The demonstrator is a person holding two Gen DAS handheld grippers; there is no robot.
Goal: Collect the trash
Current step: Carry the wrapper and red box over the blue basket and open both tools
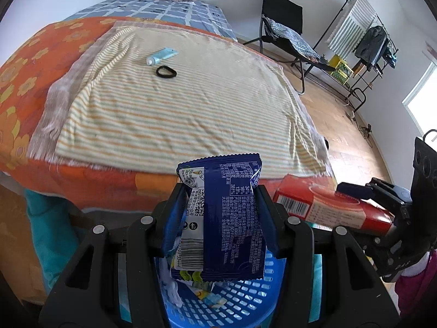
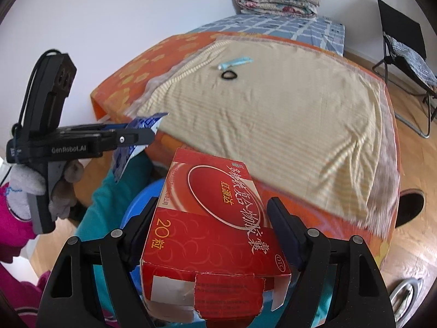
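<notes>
My left hand-held gripper (image 1: 218, 199) is pinching a blue snack wrapper (image 1: 224, 218) across its middle, both pads pressed into the creased foil. My right hand-held gripper (image 2: 213, 235) is clamped wide on a red medicine box (image 2: 210, 232), its jaws on the two long side walls.

The wrapper looks nearly weightless, thin and slick, so I judge it will crumple rather than resist; a hold across the body, as now, seems safer than one at the serrated edge, which could slide out. The box is light cardboard with a torn near flap, stiff along its edges but likely to cave if squeezed on the broad face, so the side walls are the right place to grip.

Just below both loads sits a blue perforated basket (image 1: 232, 300), already holding some scraps. The wrapper hangs right over it; the box is above its rim in the right view. I'd say both pieces are about ready to be let go into it.

Beyond the basket is the bed (image 1: 32, 87), with an orange flowered cover and a striped towel (image 1: 177, 114) spread on top. Far across the towel lie a small pale blue tube (image 1: 162, 56) and, just nearer, a black hair tie (image 1: 166, 71), close together but apart. Whether either counts as trash I can't tell. To the far right stand a folding chair (image 1: 284, 24) and a clothes rack (image 1: 368, 41) on the wooden floor.
</notes>
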